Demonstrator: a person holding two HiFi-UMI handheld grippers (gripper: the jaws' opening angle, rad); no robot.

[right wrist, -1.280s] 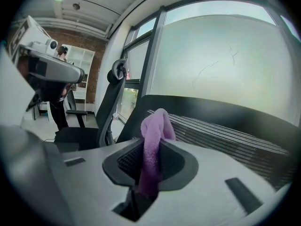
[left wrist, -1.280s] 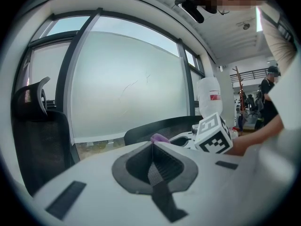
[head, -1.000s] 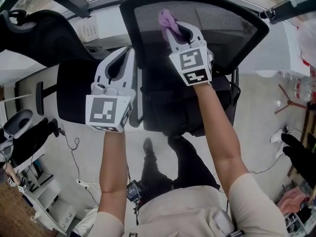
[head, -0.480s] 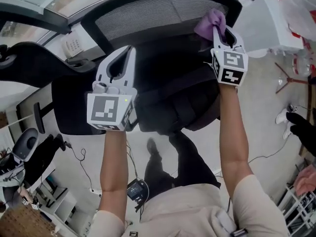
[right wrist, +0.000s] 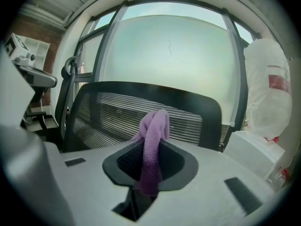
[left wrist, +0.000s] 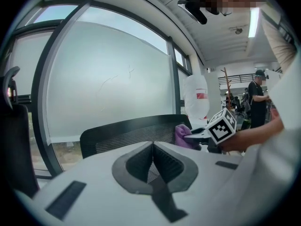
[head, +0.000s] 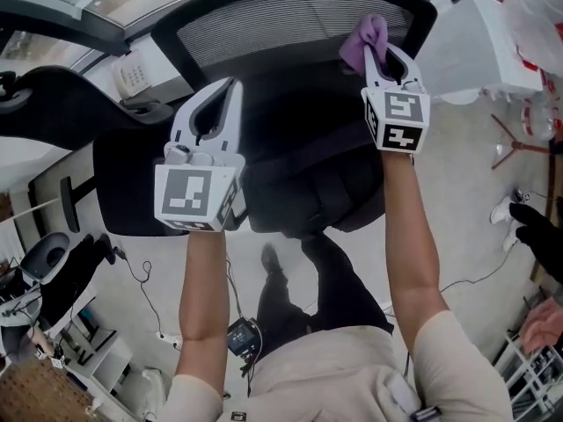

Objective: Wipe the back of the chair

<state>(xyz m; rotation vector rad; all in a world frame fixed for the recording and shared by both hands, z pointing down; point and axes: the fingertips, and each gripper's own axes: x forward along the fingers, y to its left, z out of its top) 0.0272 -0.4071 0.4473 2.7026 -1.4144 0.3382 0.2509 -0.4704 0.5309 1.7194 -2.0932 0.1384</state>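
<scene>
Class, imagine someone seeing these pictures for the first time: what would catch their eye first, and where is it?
The purple cloth stands out most, pinched in the right gripper at the upper right of the black mesh chair back. Next comes the left gripper, shut on nothing, lower and to the left.

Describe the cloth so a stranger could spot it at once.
Find the black mesh chair back in front of the person, then its right end in the head view. There the right gripper is shut on a bunched cloth, the only purple, soft thing against the black mesh.
</scene>
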